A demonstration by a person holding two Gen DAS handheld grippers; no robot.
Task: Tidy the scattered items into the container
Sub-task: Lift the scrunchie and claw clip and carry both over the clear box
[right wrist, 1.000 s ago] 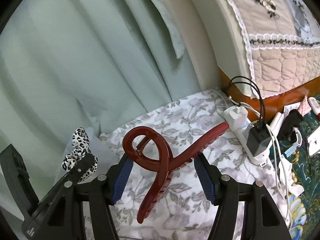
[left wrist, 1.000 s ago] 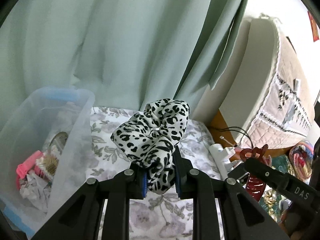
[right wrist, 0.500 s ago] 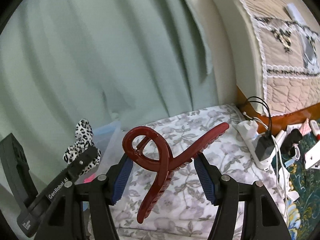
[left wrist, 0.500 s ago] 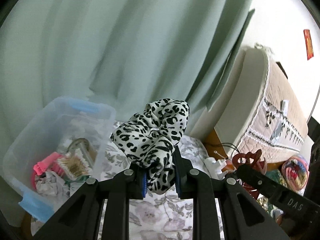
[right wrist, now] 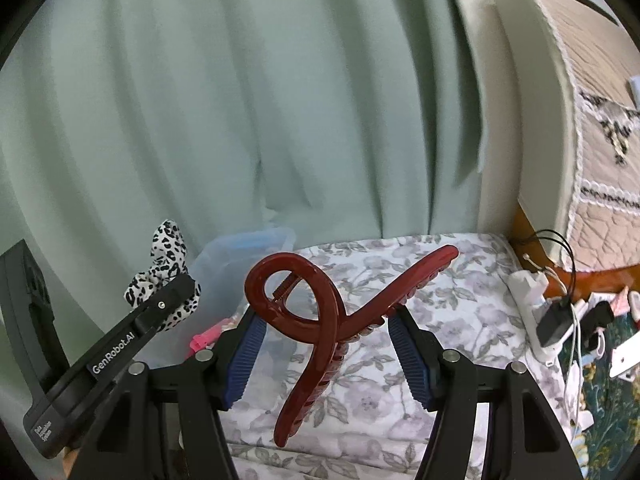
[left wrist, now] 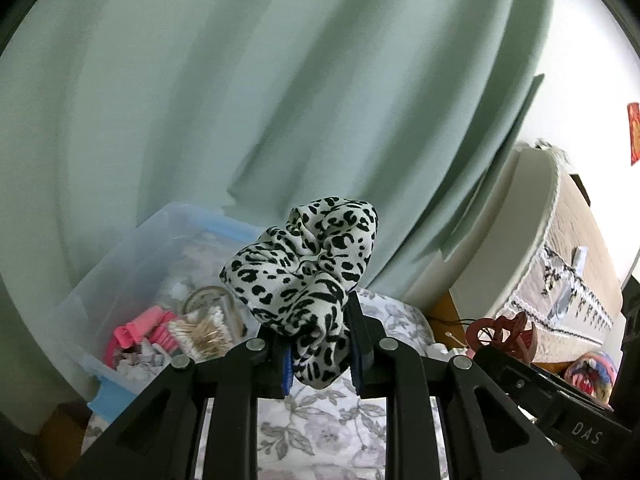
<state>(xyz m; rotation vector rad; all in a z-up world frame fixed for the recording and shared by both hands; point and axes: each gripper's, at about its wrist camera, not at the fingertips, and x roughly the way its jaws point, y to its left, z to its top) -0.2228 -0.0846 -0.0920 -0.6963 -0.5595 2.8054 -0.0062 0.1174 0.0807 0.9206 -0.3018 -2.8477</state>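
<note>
We had the left claw [left wrist: 320, 364] clamped on the leopard scrunchie [left wrist: 308, 276] and the right claw [right wrist: 326, 356] pinching the red hair clip [right wrist: 320, 320], both in the air short of the plastic bin [left wrist: 132, 280]. Next call: clear its near rim, then let go. Curtain [left wrist: 280, 80] crowded the far side.

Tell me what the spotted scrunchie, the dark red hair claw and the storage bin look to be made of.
Scrunchie: soft woven fabric, matte; it gathers into puffy folds. Hair claw: hard plastic, probably acrylic, glossy; highlights run along its smooth curves. Storage bin: translucent plastic with blue latches; its contents show through the frosted wall.
</note>
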